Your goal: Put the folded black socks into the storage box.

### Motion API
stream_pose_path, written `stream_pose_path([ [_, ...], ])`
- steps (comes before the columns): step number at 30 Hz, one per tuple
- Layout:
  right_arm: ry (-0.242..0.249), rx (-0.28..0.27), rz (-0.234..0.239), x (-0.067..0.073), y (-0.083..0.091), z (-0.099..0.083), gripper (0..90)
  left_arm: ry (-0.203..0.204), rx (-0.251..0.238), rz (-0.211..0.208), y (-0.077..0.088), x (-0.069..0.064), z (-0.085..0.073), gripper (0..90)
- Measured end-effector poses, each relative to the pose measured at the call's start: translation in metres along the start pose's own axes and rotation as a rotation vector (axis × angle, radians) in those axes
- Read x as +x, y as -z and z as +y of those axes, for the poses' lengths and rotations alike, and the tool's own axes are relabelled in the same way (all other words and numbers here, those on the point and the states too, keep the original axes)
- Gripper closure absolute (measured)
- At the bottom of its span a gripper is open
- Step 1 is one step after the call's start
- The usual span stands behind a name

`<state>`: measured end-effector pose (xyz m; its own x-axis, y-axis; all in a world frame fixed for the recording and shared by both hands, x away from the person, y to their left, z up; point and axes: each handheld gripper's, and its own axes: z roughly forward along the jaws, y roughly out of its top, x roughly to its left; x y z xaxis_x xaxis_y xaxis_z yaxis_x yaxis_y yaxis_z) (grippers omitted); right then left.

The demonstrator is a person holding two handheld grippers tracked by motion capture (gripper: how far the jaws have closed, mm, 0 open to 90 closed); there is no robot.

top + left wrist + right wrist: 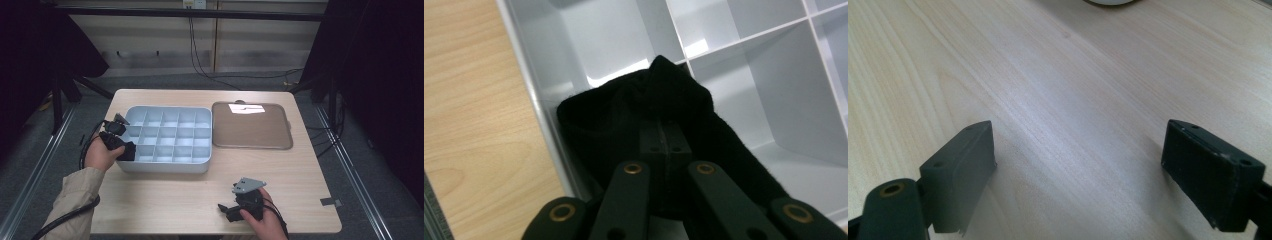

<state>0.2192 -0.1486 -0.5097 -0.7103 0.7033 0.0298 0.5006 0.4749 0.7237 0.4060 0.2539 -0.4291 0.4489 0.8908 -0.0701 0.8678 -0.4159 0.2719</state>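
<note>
A grey plastic box (165,167) divided into several compartments sits left of the table's middle. My left gripper (123,146) is at the box's near left corner, shut on a piece of black cloth (130,151). In the left gripper view the jaws (665,134) are pressed together, and the black cloth (624,115) drapes around them into the corner compartment beside the box wall (531,90). My right gripper (225,210) rests low over the bare table near the front edge. In the right gripper view it (1078,160) is open, with nothing between its fingers (960,170).
The box's flat brownish lid (251,126) lies on the table to the right of the box, with a white label (246,108) at its far edge. The other compartments look bare. Light wood table (165,200) spreads between the box and the front edge.
</note>
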Motion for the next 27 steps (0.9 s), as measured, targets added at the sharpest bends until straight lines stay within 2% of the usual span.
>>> stream_pose_path([
  [7, -0.002, 0.001, 0.0, 0.0, 0.0, 0.0, 13.4, -0.013, 0.02, 0.009, -0.006, -0.003, -0.001, 90.0],
  [10, -0.002, 0.001, 0.0, 0.0, 0.0, 0.0, 13.4, -0.004, 0.029, 0.006, -0.01, -0.003, -0.002, 90.0],
  [27, 0.0, 0.0, 0.0, 0.0, 0.0, 0.0, 13.5, 0.012, 0.019, -0.012, -0.016, -0.001, -0.008, 90.0],
])
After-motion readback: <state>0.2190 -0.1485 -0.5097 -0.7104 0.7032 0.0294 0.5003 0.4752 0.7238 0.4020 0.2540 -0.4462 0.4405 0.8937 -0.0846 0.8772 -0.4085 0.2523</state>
